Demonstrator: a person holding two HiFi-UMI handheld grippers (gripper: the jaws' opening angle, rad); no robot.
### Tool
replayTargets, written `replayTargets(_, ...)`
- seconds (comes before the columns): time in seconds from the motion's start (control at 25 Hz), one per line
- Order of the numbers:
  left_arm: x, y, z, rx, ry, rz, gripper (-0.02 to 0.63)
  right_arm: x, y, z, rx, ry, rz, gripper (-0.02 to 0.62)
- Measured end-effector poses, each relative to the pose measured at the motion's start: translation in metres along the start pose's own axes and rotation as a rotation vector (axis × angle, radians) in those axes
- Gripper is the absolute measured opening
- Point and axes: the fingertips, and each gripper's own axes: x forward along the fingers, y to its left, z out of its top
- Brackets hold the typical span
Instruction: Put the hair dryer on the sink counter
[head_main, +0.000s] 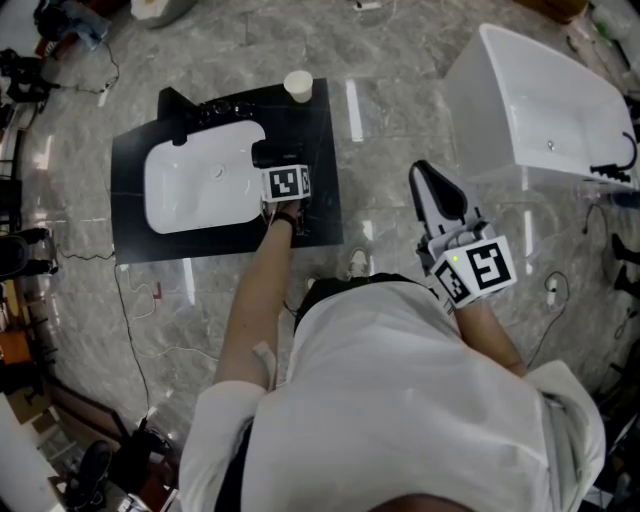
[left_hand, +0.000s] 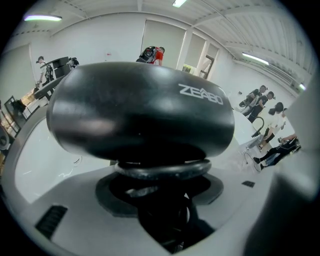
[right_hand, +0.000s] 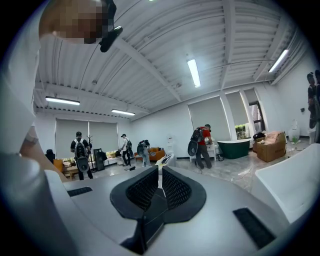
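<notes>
Hair dryer (left_hand: 140, 110): black, glossy, rounded body with white lettering, filling the left gripper view. It sits in the left hand-held gripper (head_main: 276, 170) above the right strip of the black bench (head_main: 135, 200), just beside the white basin (head_main: 200, 185). We cannot tell whether it touches the bench top yet.

Left hand-held gripper: jaws set wide and clamped on the dryer, tilted steeply down. The contact points are covered by the body, so we cannot see exactly where the pads bear.

Right hand-held gripper (right_hand: 160, 175): jaws pressed together, nothing between them, held well off to the side and near level.

Handling judgement:
- Shell looks like rigid plastic, so it should not give under the pads.
- The smooth curved surface is likely slippery. A grip across the widest bulge could squeeze it out.
- We expect moderate weight, concentrated in the body, so it may roll once let go.
- Better hold: the narrower part under the body, near the dark ring (left_hand: 162, 169).

A paper cup (head_main: 298, 85) stands at the far edge of the bench, apart from the dryer.
</notes>
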Motion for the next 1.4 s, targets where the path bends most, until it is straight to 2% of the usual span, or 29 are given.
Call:
replayTargets(0.12, 0.004, 0.000, 0.013, 0.037, -0.046, 0.010, 0.255, 0.000, -0.003, 0.000, 0.002, 0.003, -0.004, 0.048)
replayTargets(0.4, 0.011, -0.006, -0.006, -0.010, 0.075, -0.010, 0.255, 0.002, -0.010, 0.000, 0.008, 0.007, -0.011, 0.048)
replayTargets(0.72, 0.016, -0.008, -0.007, -0.050, 0.128, -0.030, 0.258, 0.003, -0.015, -0.003, 0.022, 0.005, -0.015, 0.048)
replayTargets(0.96, 0.018, -0.002, -0.004, -0.013, 0.144, 0.017, 0.261, 0.005, -0.022, -0.004, 0.040, 0.004, -0.022, 0.048)
replayTargets(1.4, 0.020, -0.004, -0.006, 0.020, 0.154, 0.044, 0.268, 0.004, -0.030, -0.007, 0.063, -0.007, -0.027, 0.048)
